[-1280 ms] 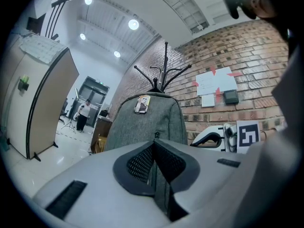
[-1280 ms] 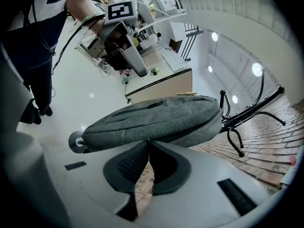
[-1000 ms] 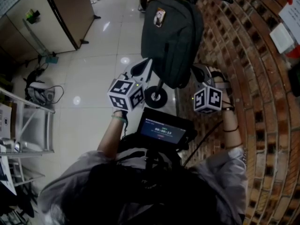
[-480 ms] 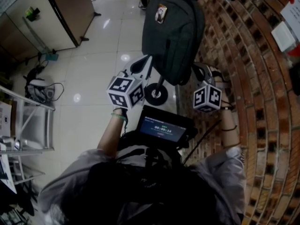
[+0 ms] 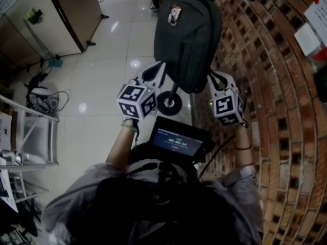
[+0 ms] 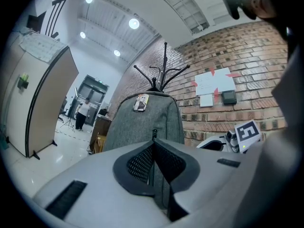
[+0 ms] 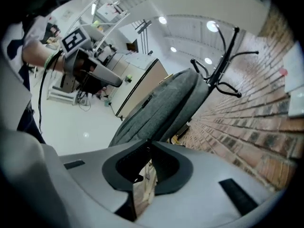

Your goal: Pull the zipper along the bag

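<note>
A grey backpack [image 5: 186,40] hangs from a black coat stand against a brick wall. My left gripper [image 5: 162,66] meets its lower left side. In the left gripper view the left gripper [image 6: 153,142] is shut, grey fabric fills the gap between its pads, and a small dark zipper pull [image 6: 154,133] sits just above the tips. My right gripper [image 5: 211,75] is at the bag's lower right edge. Its jaws have just been opening. In the right gripper view the right gripper [image 7: 148,145] shows a narrow gap with only background in it, and the backpack [image 7: 161,108] lies just beyond.
The brick wall [image 5: 265,86] runs close along the right. A black wheel [image 5: 169,104] sits under the bag, and a dark screen [image 5: 176,139] is at my chest. A cabinet [image 5: 66,14] and a metal rack [image 5: 30,137] stand to the left on the glossy tiled floor.
The right gripper has rolled about its own axis, and its marker cube now shows a different face slightly lower. The left gripper and the backpack have kept still.
</note>
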Demonstrator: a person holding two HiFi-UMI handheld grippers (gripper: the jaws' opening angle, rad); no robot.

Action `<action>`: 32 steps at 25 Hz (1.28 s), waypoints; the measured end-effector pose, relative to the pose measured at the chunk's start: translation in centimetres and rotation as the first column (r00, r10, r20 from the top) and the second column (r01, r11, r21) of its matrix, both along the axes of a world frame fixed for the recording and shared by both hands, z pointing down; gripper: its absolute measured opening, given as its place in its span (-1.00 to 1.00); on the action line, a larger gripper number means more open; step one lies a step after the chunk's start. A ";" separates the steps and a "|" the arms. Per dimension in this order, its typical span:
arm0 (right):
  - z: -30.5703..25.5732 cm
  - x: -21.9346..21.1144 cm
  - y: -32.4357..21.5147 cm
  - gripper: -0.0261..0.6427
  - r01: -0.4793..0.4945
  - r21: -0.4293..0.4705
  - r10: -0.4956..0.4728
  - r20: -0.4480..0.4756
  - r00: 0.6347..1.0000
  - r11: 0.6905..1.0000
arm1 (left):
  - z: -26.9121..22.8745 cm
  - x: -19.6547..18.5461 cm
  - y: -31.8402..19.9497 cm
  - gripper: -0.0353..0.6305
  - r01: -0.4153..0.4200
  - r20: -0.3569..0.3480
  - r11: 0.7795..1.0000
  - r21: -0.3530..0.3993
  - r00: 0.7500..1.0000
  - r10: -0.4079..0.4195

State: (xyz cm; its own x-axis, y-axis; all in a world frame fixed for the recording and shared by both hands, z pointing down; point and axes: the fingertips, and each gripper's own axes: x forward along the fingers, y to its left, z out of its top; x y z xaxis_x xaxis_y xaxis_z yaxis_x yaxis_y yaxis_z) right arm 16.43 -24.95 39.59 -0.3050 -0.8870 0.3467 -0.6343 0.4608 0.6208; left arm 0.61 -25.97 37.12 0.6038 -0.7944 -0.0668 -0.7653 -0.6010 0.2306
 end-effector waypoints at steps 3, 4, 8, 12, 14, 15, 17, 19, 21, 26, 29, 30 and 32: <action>0.7 0.9 1.4 -0.79 -0.031 -0.038 0.037 0.153 0.988 0.999 | 0.4 0.2 0.0 -0.88 -0.007 0.001 1.000 -0.008 1.000 0.007; 0.9 1.0 1.8 -0.79 -0.040 -0.049 0.049 0.203 0.978 0.998 | 0.5 0.3 0.0 -0.88 -0.010 0.002 1.000 -0.011 1.000 0.010; 1.8 0.8 3.2 -0.79 -0.088 -0.105 0.122 0.374 0.920 0.991 | 0.8 1.0 0.1 -0.88 -0.026 0.003 0.999 -0.020 1.000 0.026; 1.9 -0.1 3.3 -0.80 -0.113 -0.147 0.177 0.558 0.811 0.983 | 1.1 1.9 0.5 -0.88 -0.048 0.013 0.999 -0.025 0.999 0.048; 1.1 -1.0 3.1 -0.83 -0.110 -0.155 0.185 0.646 0.740 0.982 | 1.3 2.2 0.6 -0.88 -0.055 0.019 0.998 -0.029 0.998 0.055; 0.8 -1.4 3.0 -0.83 -0.110 -0.156 0.187 0.678 0.711 0.982 | 1.4 2.3 0.7 -0.88 -0.056 0.023 0.998 -0.030 0.998 0.057; 0.1 -2.0 2.7 -0.88 -0.108 -0.153 0.186 0.729 0.659 0.982 | 1.6 2.4 0.8 -0.88 -0.058 0.033 0.998 -0.033 0.998 0.059; -0.6 -2.7 2.6 -0.88 -0.103 -0.151 0.182 0.771 0.610 0.983 | 1.7 2.4 1.0 -0.88 -0.056 0.043 0.998 -0.033 0.997 0.057; -1.0 -3.3 2.5 -0.88 -0.100 -0.149 0.179 0.794 0.580 0.984 | 1.8 2.2 1.0 -0.88 -0.049 0.050 0.998 -0.029 0.997 0.051; -1.5 -4.4 2.5 -0.89 -0.088 -0.146 0.170 0.794 0.584 0.985 | 1.5 1.5 0.9 -0.88 -0.039 0.053 0.999 -0.023 0.998 0.040; -1.3 -4.9 2.5 -0.89 -0.081 -0.141 0.161 0.791 0.590 0.987 | 1.5 1.2 1.0 -0.88 -0.038 0.053 0.999 -0.026 0.998 0.040; -1.2 -5.1 2.5 -0.89 -0.080 -0.143 0.163 0.787 0.595 0.986 | 1.5 1.1 1.0 -0.88 -0.037 0.053 0.999 -0.026 0.998 0.039; -1.2 -5.2 2.5 -0.89 -0.084 -0.141 0.163 0.783 0.600 0.986 | 1.5 1.3 0.9 -0.88 -0.041 0.052 0.999 -0.026 0.998 0.043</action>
State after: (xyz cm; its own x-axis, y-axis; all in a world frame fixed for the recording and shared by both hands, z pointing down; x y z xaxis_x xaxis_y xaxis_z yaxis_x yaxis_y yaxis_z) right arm 11.21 -22.49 38.40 -0.3840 -0.9183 0.0964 -0.9133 0.3624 -0.1856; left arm 1.89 -25.05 38.66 0.6388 -0.7692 -0.0147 -0.7509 -0.6275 0.2061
